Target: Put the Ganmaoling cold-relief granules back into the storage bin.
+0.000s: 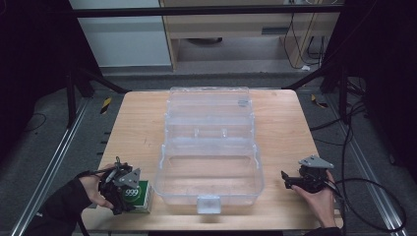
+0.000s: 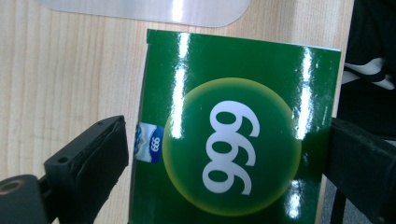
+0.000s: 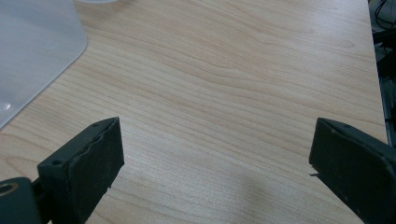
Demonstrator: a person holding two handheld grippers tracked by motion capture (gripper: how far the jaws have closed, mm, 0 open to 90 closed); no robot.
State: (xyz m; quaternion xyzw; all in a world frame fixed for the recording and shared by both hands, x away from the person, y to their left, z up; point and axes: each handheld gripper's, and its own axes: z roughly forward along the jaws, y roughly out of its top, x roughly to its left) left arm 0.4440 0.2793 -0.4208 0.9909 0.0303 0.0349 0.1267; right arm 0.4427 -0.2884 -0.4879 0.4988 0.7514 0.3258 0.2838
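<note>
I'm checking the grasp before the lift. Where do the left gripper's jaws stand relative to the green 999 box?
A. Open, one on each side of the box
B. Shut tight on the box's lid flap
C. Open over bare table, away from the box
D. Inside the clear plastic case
A: in the left gripper view the left gripper has its jaws spread, one at each side of the green 999 box, not yet clamped.

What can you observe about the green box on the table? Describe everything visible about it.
The green box is a glossy carton that looks like cardboard, printed with white "999" inside a yellow-rimmed green circle and a small blue-white logo. It lies flat at the table's near left corner, beside the clear plastic case. The left gripper straddles it, jaws open on either side.
</note>
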